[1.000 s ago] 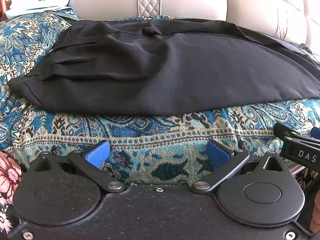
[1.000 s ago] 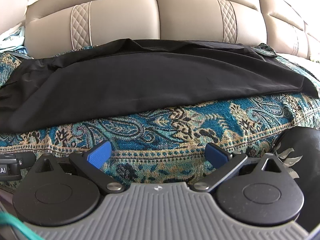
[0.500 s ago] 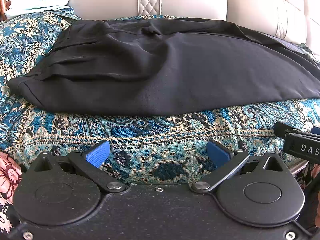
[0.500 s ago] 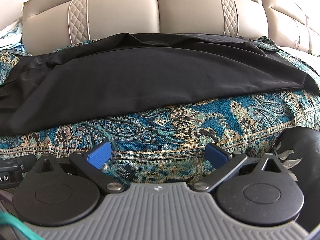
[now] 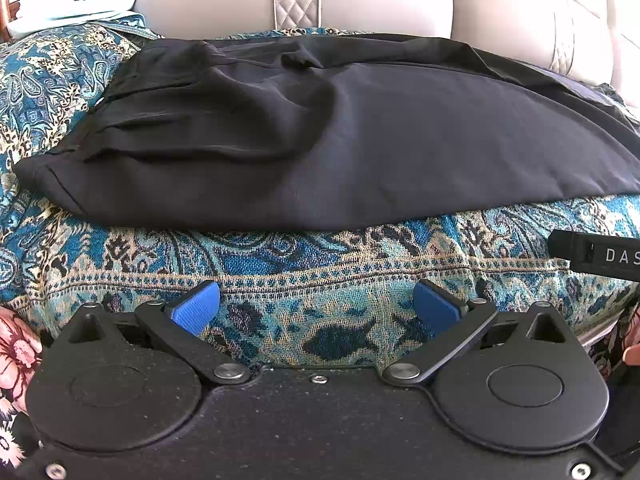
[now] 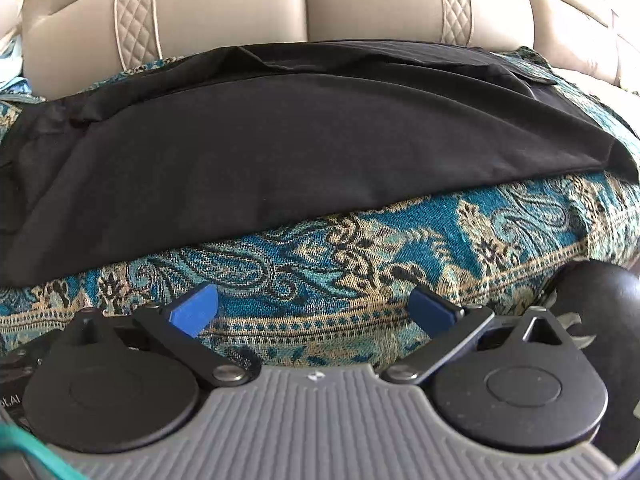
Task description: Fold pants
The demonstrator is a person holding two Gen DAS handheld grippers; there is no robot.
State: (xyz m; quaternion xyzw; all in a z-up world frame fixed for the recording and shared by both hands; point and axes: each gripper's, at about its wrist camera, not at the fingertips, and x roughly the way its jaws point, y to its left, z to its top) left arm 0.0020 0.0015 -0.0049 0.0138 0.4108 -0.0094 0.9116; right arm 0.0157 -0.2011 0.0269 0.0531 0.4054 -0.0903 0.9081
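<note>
Since a second ago, the right tool [image 6: 314, 306] is brought nearer the black pants [image 6: 280, 152], spread across the patterned sofa cover [image 6: 420, 240]. Both tools, left tool [image 5: 316, 306] included, are held apart, empty. The near hem is best gripped squarely.

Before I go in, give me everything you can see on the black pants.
The black pants look like thin, smooth, slightly shiny cloth. They lie flat lengthwise across the patterned blue cover on the sofa seat, apparently already doubled leg on leg. In the left wrist view the left end is bunched into soft folds with a stitched hem edge; the right end narrows toward a corner in the right wrist view. The far edge is near the beige backrest. Neither gripper touches them.
</note>
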